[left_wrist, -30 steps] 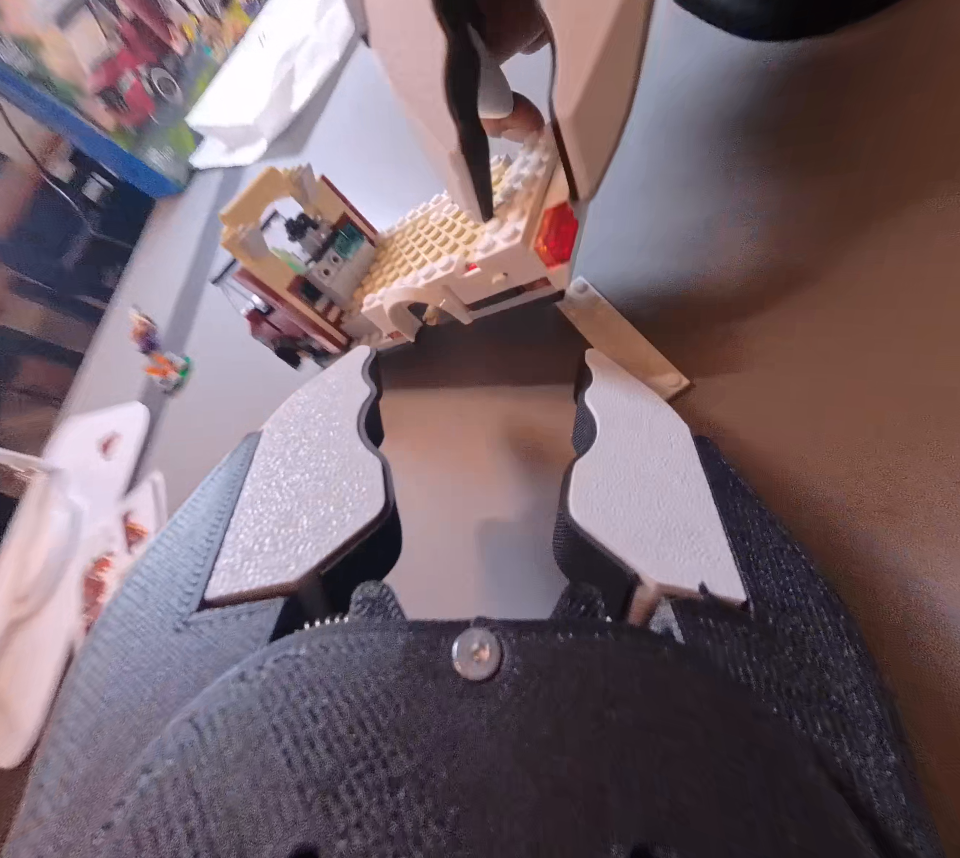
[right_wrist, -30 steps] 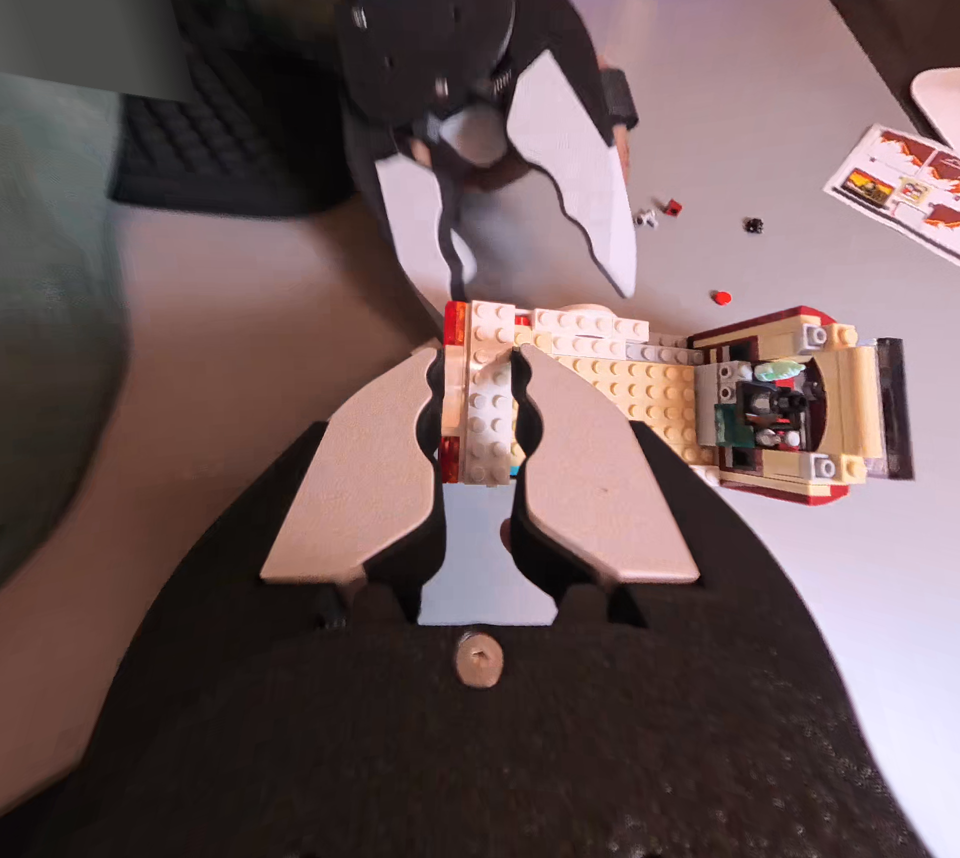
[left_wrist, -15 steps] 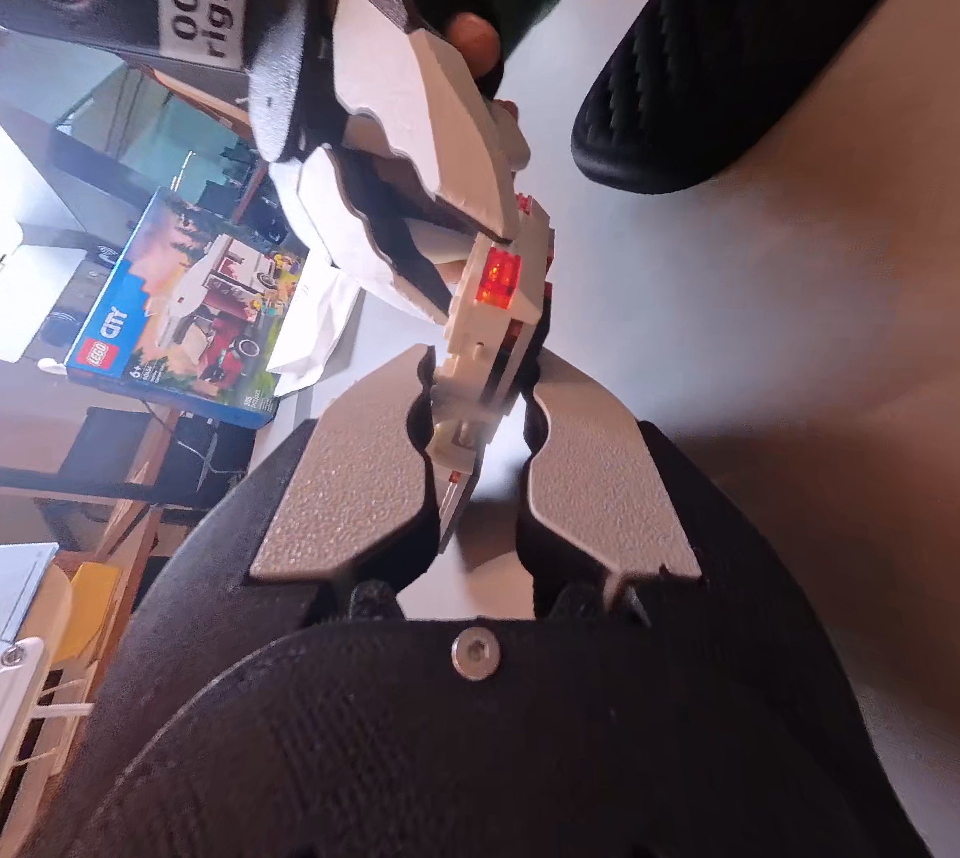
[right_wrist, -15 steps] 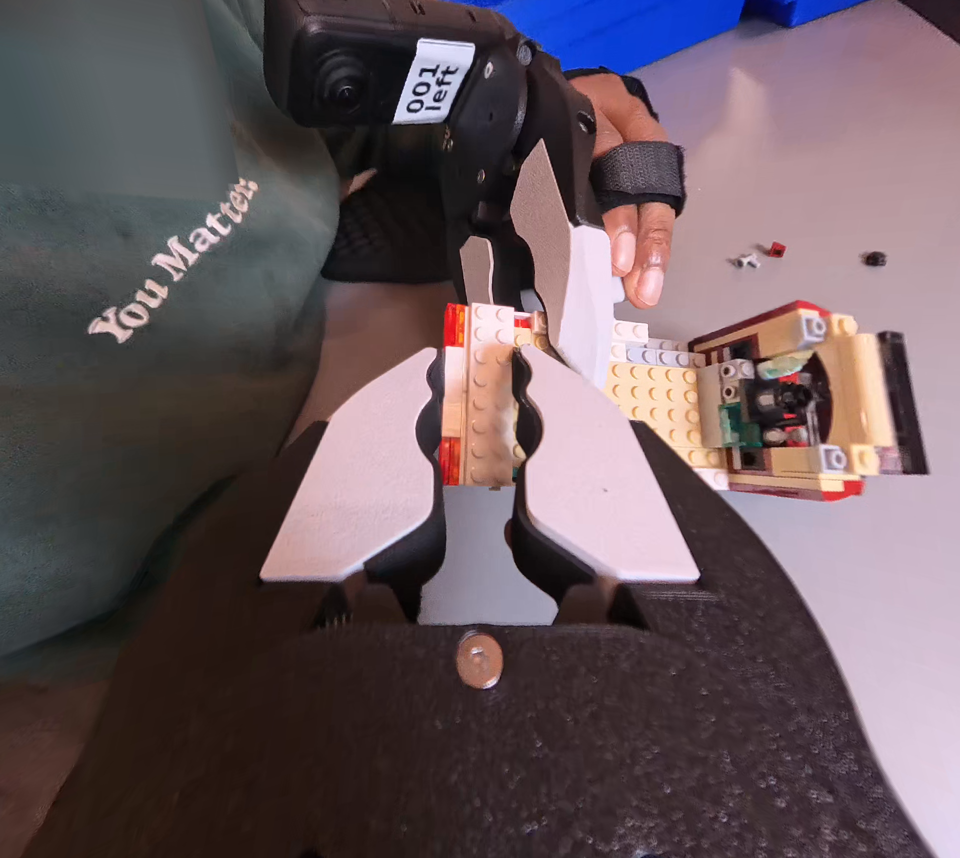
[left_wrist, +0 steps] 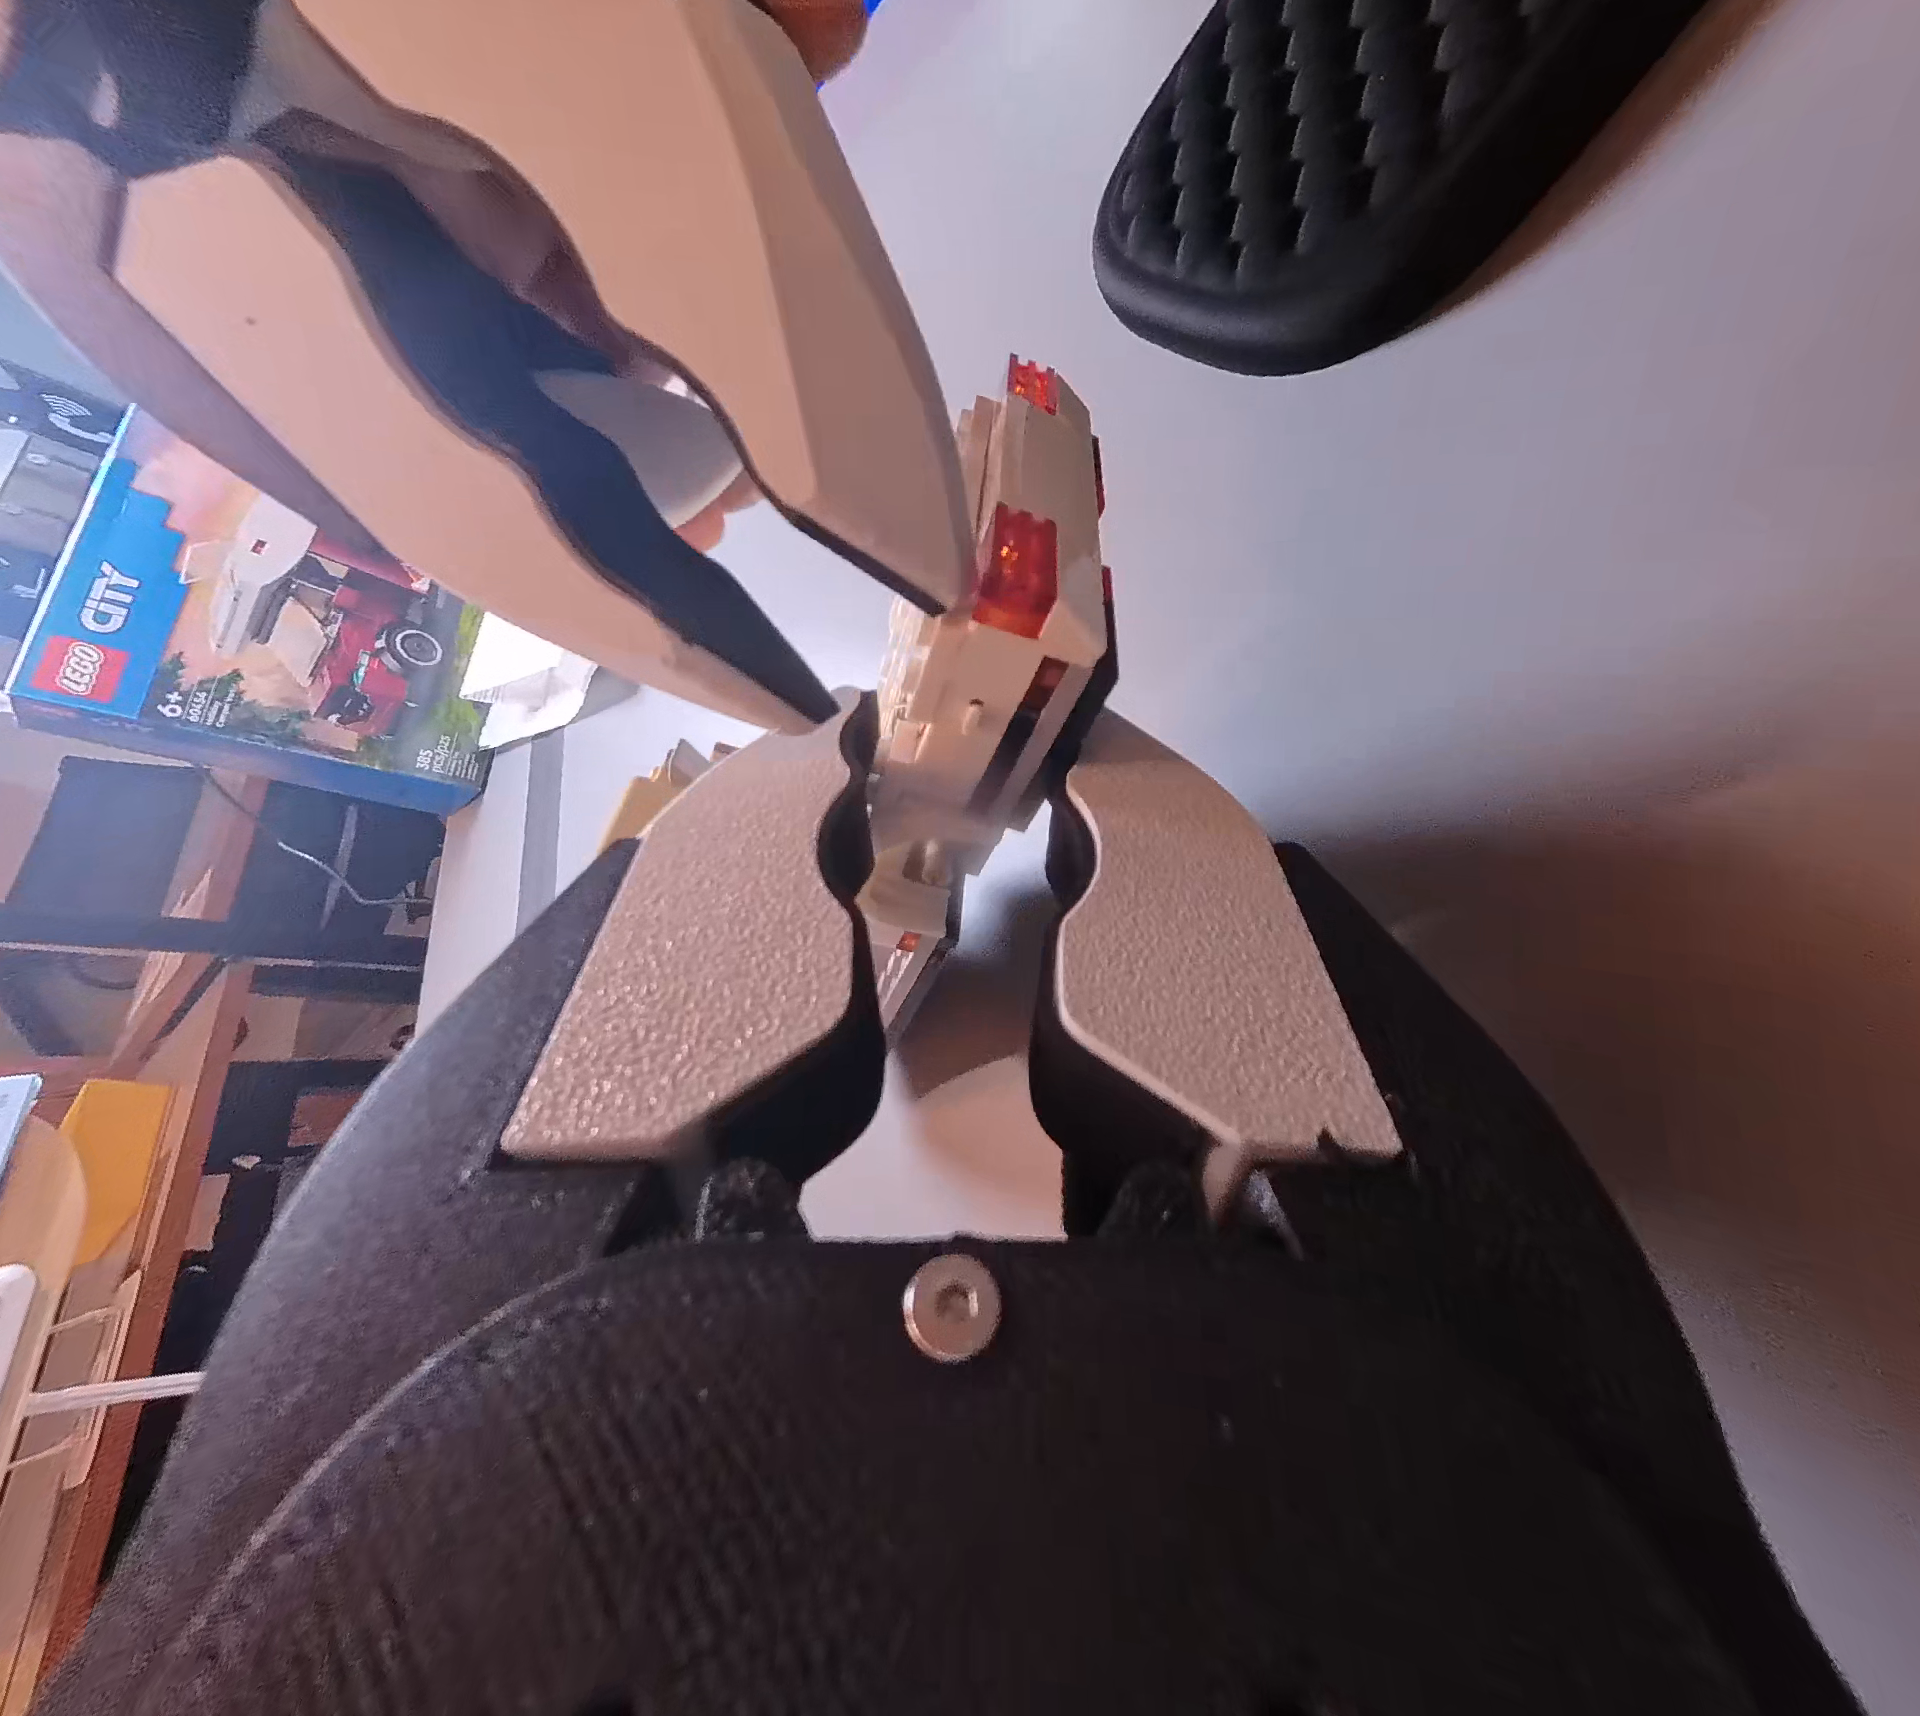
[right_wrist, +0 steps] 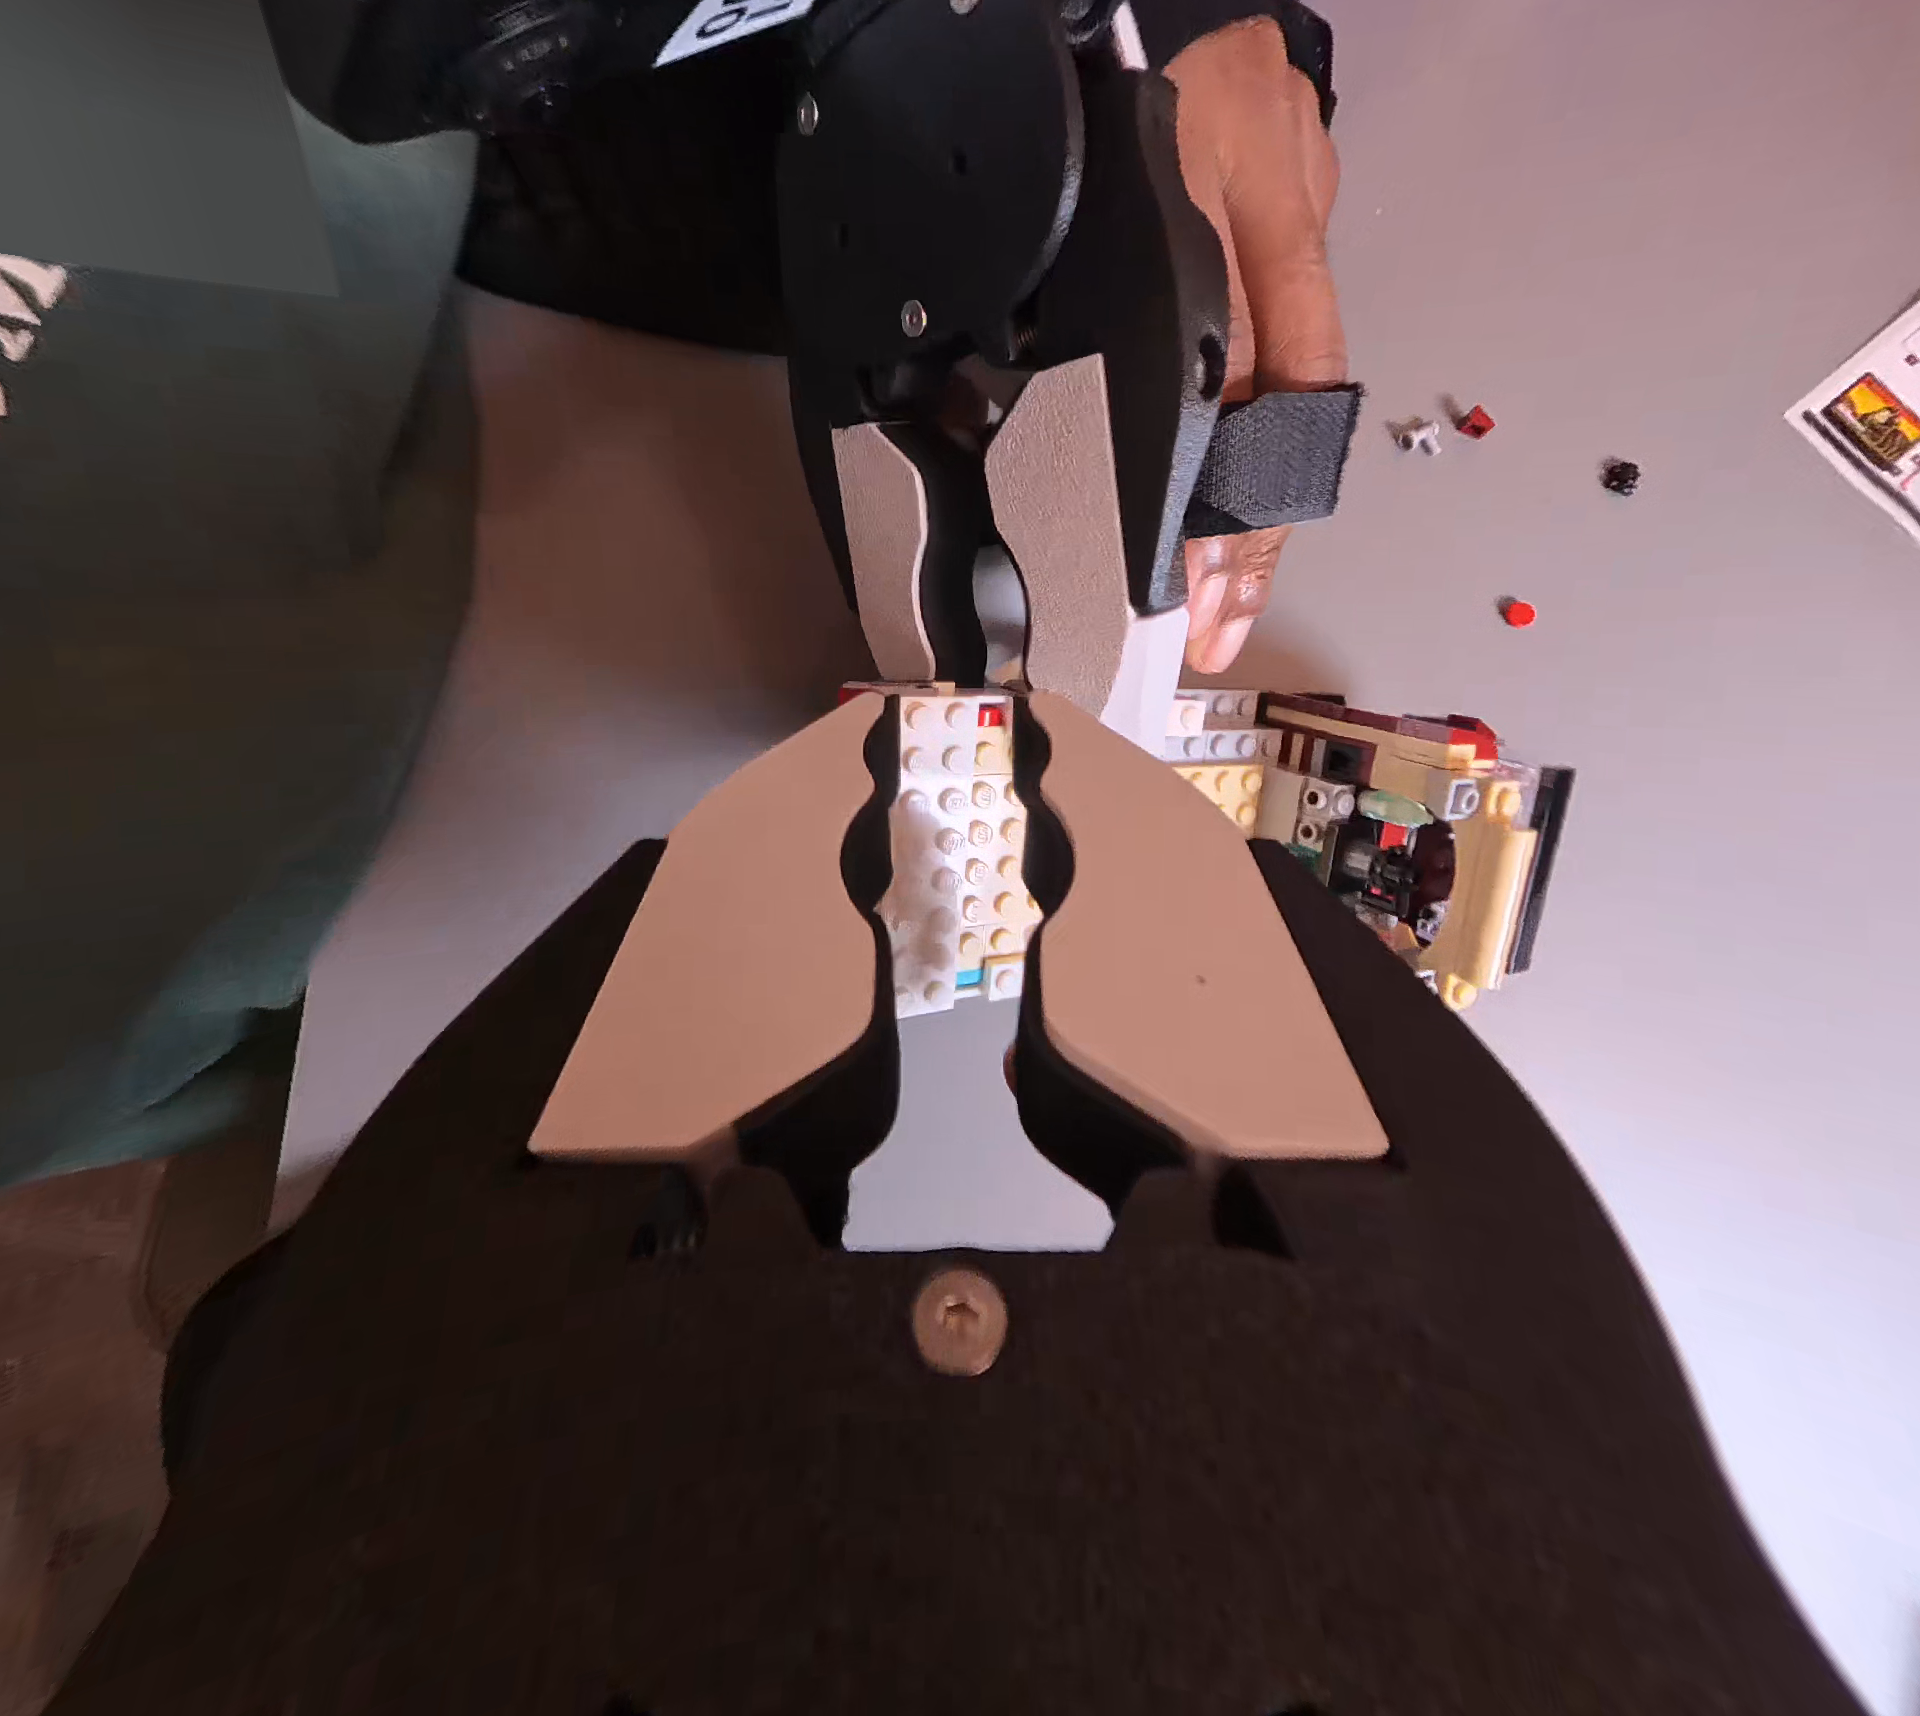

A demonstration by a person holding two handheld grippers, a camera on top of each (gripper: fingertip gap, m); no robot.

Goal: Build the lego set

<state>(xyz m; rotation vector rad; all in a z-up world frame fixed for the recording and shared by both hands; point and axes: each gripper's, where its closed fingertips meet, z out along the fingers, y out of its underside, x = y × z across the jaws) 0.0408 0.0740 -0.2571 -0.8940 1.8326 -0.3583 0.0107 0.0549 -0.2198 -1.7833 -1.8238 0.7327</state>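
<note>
My left gripper (left_wrist: 956,793) and right gripper (right_wrist: 961,845) both pinch the rear end of the lego model (right_wrist: 961,835), a white and tan brick vehicle held just above the grey table (right_wrist: 1662,212). Its cab end (right_wrist: 1403,835) extends to the right in the right wrist view. Red tail lights (left_wrist: 1013,580) face my left camera. Loose pieces (right_wrist: 1517,612) and a booklet (right_wrist: 1870,430) lie apart; the box (left_wrist: 249,627) stands beyond.

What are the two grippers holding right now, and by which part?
Both grip the white-and-tan lego vehicle build at its white rear end with the red lights: the right gripper across the studded rear section, the left gripper on that end's edge.
</note>
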